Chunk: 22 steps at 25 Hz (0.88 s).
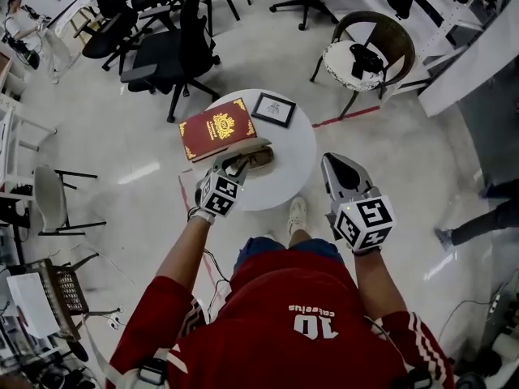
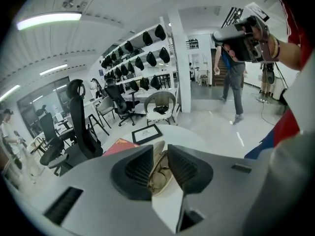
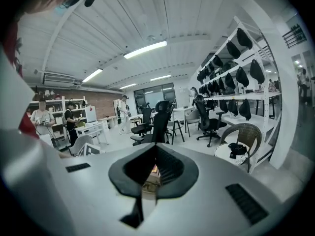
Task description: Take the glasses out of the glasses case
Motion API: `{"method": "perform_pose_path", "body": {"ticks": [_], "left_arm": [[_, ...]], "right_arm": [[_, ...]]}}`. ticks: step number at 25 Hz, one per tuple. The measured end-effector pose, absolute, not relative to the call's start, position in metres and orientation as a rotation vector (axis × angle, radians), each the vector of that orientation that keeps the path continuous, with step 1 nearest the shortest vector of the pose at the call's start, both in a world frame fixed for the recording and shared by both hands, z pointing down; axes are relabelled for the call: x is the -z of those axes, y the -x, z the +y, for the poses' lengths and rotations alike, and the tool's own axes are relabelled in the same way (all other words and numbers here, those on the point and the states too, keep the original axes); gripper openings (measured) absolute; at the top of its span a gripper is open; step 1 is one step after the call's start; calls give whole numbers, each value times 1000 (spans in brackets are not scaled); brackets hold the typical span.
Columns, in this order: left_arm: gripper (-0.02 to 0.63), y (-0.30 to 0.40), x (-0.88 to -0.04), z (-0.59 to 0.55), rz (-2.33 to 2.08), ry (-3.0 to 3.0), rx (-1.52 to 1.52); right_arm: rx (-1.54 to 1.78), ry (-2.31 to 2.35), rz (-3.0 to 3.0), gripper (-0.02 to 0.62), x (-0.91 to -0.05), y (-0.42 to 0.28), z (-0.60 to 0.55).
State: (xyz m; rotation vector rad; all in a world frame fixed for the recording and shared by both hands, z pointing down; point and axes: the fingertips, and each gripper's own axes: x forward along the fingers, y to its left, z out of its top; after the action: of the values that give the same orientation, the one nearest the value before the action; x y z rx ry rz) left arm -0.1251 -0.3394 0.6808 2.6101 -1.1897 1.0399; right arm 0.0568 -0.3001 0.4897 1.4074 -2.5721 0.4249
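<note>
An open glasses case (image 1: 258,157) lies near the front of a round white table (image 1: 298,148). In the left gripper view the glasses (image 2: 157,177) rest in the case's cream lining (image 2: 158,154). My left gripper (image 1: 234,168) (image 2: 158,168) is down over the near end of the case, with its jaws drawn in close against both sides of it. To the right of the table, off its edge, my right gripper (image 1: 331,162) (image 3: 155,167) is held up, shut and empty, with its fingertips touching.
A red book (image 1: 216,127) (image 2: 118,145) and a small black picture frame (image 1: 273,109) (image 2: 146,133) lie on the far half of the table. A black office chair (image 1: 174,55) and a wicker chair (image 1: 369,51) stand beyond it. A person's leg (image 1: 486,217) shows at the right.
</note>
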Motion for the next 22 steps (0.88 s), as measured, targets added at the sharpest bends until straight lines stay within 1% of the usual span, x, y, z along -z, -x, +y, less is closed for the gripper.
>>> {"method": "perform_pose_path", "body": {"ticks": [5,13,22], "left_arm": [[94,121,-731,-345,-1112,-2552,-1131],[95,124,-791,-370,-1119,-2470,-1260],[95,125,-819,-390,-1135,-2430,-1360]], "right_arm": [[-438,-1406,-2553,15,-503,-62,-300],[-448,-1373,-2533,15,-528,-69,-309],[-472,-1283,-2539,15,-546,-66,-314]]}}
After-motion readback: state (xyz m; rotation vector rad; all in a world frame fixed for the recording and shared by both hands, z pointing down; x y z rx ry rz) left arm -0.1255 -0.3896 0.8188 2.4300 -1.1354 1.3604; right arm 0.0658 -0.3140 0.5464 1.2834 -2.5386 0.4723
